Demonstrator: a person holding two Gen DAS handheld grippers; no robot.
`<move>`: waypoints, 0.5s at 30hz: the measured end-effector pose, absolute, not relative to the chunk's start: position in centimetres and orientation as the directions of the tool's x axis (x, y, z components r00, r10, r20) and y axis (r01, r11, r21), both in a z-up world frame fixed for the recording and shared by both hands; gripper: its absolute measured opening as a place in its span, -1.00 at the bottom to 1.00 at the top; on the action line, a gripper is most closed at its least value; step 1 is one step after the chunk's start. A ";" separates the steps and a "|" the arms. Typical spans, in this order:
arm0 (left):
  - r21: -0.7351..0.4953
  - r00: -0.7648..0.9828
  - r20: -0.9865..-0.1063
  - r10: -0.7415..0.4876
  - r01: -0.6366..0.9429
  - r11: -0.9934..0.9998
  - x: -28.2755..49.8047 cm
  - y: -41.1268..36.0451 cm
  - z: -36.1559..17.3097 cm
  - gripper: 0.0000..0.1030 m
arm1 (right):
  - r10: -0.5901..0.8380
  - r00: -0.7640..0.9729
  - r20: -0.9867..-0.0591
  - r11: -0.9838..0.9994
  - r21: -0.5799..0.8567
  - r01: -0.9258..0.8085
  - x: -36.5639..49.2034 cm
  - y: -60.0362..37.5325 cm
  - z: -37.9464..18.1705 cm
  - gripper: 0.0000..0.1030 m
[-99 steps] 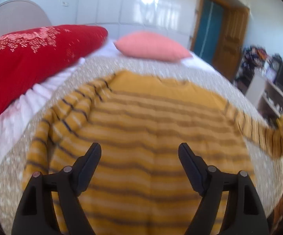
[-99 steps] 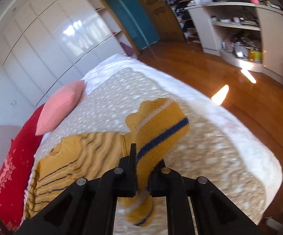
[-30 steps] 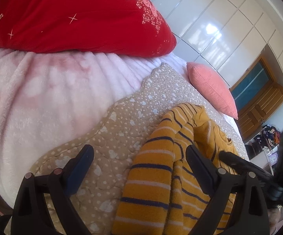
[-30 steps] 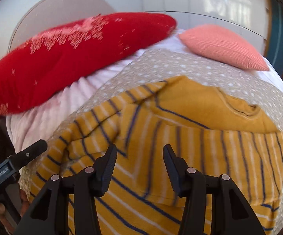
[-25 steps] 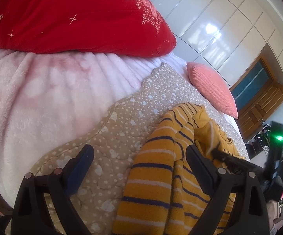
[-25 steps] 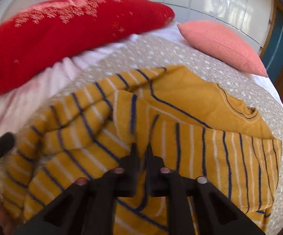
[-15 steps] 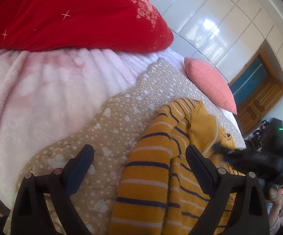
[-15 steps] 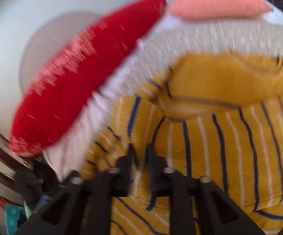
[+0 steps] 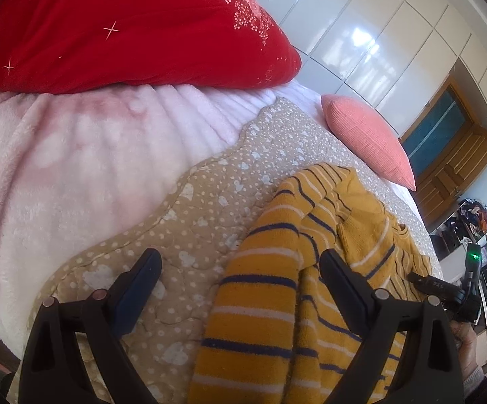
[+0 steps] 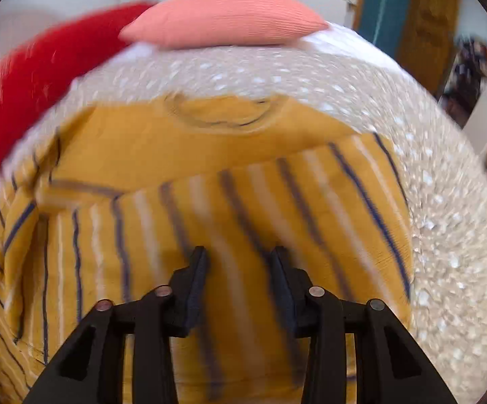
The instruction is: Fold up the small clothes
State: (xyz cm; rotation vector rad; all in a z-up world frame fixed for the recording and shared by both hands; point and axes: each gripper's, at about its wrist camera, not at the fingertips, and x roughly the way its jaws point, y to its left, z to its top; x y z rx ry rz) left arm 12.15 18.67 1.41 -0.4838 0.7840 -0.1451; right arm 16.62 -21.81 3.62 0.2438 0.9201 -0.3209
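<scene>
Right claw (image 10: 238, 269) released the sweater (image 10: 209, 175).

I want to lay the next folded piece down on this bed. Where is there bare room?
Bare quilt lies between the sweater and the pink blanket, under the left tool. In the right view, more quilt runs between the sweater's collar and the pink pillow, and along its right edge. The head end is crowded by the red pillow.

Both matte black plastic two-finger grippers, left (image 9: 240, 289) and right (image 10: 238, 279), carry silver round rivets behind dark blue-black ribbed finger pads (image 9: 139, 289). Triangular cut-outs pierce their angular arms.
</scene>
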 end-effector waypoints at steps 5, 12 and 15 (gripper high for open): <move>-0.474 0.706 -0.643 -0.298 -0.060 0.879 12.2 18.7 1.4 0.83 | -0.411 0.457 -0.788 0.863 -0.175 0.474 17.0 -22.9 3.5 0.28; -0.506 0.717 -0.618 -0.323 -0.049 0.861 11.8 19.3 1.7 0.83 | -0.405 0.518 -0.754 0.866 -0.134 0.482 17.3 -20.1 6.0 0.35; -0.550 0.731 -0.584 -0.353 -0.037 0.834 11.5 19.8 2.0 0.83 | -0.227 0.645 -0.729 0.945 -0.004 0.328 16.8 -15.3 8.4 0.32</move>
